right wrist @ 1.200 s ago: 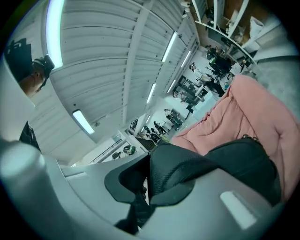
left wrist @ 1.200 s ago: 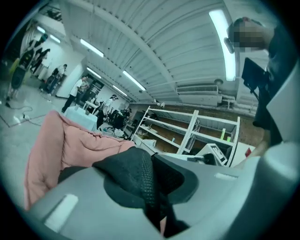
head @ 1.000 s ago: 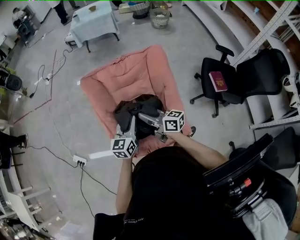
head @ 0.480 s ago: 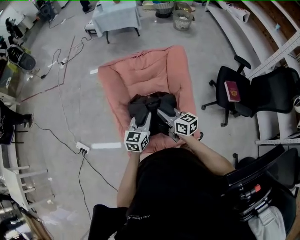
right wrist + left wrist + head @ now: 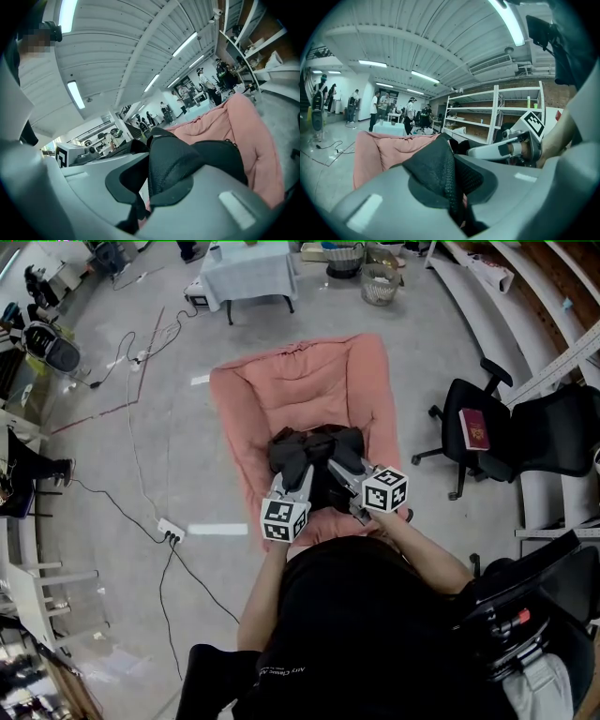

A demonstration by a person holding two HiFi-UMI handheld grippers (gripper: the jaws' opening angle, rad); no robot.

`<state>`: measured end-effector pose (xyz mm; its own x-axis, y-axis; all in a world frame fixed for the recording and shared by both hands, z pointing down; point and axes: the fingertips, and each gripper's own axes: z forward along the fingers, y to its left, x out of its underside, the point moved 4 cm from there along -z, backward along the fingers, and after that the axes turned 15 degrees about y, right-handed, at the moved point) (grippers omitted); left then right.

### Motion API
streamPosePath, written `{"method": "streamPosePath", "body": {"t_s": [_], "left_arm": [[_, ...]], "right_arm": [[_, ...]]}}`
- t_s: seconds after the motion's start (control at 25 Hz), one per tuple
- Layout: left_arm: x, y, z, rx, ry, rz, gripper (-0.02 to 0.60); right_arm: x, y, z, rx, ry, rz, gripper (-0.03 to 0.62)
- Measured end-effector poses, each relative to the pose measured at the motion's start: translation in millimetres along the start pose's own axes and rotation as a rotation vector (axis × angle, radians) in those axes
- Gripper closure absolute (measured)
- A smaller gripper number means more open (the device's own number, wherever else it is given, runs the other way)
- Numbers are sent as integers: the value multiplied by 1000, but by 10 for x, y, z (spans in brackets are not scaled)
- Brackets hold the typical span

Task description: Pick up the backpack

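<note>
Backpack [image 5: 314,448] dead centre, black, lying on the near half of a pink cushion [image 5: 291,381] spread over the grey floor [image 5: 141,456], and both tools are on it! Left gripper [image 5: 301,472] comes in from 6 o'clock of the bag, with its marker cube back toward the person. In the left gripper view a fold of black mesh strap [image 5: 436,171] stands up between its jaws, and they are closing on it, the mesh already pinched deep in the throat. Right gripper [image 5: 337,467] sits just beside it at about 5 o'clock. In the right gripper view its jaws are clamped tight on a second mesh strap [image 5: 176,171], with the bag's dark body bulging beyond against the pink. The two tools run nearly side by side, tips close together over the bag's near edge.

Out at 3 o'clock stands a black office chair [image 5: 487,451] with a red book [image 5: 475,428] flat on its seat. At 11 o'clock, well apart, there is a table [image 5: 248,268] under a pale cloth, and a wire basket [image 5: 380,282] at 1 o'clock. Over at 8 o'clock a white power strip [image 5: 171,532] lies on the floor with cables trailing from it. People [image 5: 410,112] stand far off in the left gripper view
</note>
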<state>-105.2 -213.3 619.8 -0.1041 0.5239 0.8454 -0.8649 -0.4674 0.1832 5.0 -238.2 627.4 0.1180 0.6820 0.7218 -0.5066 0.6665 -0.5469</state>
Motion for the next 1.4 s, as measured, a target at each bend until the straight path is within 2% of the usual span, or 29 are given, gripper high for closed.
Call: {"method": "streamPosePath", "body": {"t_s": [0.12, 0.24, 0.36, 0.44, 0.52, 0.68, 0.84, 0.92, 1.0, 1.12, 1.2, 1.32, 1.4], "left_arm": [[-33, -17, -12, 4, -3, 11, 555], [-155, -30, -17, 34, 3, 11, 555], [-325, 23, -39, 53, 24, -57, 555], [-454, 84, -90, 43, 20, -83, 556], [-635, 144, -189, 30, -1, -71, 557], [-1163, 195, -400, -27, -70, 32, 557], [-1566, 68, -693, -116, -79, 176, 558], [-1883, 17, -971, -177, -135, 233, 560], [-2199, -35, -1273, -251, -227, 255, 561], [-2628, -131, -1691, -363, -362, 261, 561], [-2886, -221, -1885, -429, -423, 286, 561], [-3113, -324, -2097, -511, -471, 324, 561], [-3152, -338, -2196, -560, -478, 334, 561]], "right_arm": [[-61, 27, -8, -10, -6, -2, 568], [-286, 58, 3, -44, -31, 58, 565], [-499, 101, 7, -93, -36, 92, 565], [-619, 186, 4, -113, -22, 43, 565], [-790, 303, -8, -116, -23, -33, 565], [-1280, 508, -139, -91, -57, -227, 565], [-1588, 884, -425, -1, -89, -438, 566], [-1825, 1187, -549, 49, -129, -553, 566], [-2078, 1516, -683, 98, -200, -640, 566], [-2410, 1950, -899, 199, -342, -724, 567], [-2627, 2185, -1055, 291, -419, -765, 568], [-2757, 2419, -1185, 412, -479, -822, 568], [-2745, 2533, -1183, 456, -491, -841, 568]]}}
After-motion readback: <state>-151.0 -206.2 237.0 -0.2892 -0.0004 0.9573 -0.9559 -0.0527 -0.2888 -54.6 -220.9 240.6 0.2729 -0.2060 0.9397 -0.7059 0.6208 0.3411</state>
